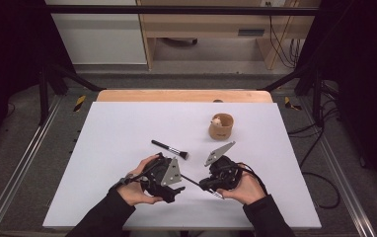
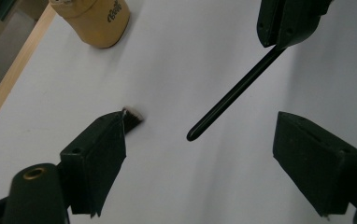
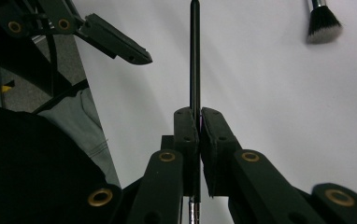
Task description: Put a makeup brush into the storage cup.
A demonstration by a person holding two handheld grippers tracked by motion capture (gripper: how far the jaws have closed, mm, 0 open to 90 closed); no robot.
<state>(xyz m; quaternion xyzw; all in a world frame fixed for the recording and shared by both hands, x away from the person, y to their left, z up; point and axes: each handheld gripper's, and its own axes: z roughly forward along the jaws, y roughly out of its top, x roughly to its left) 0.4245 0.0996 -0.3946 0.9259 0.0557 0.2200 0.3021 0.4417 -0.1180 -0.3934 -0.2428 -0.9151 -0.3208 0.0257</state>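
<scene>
High view: the right gripper (image 1: 215,183) holds a slim black brush handle (image 1: 192,180), jaws clamped on it, its free end pointing toward the left gripper (image 1: 172,190). The left gripper's jaws stand open around that end without touching it. A second makeup brush (image 1: 169,148) lies on the white tabletop (image 1: 117,123), apart from the tan cup (image 1: 221,126). Judgement: handover is prepared; the left grip and any placement in the cup remain.
</scene>
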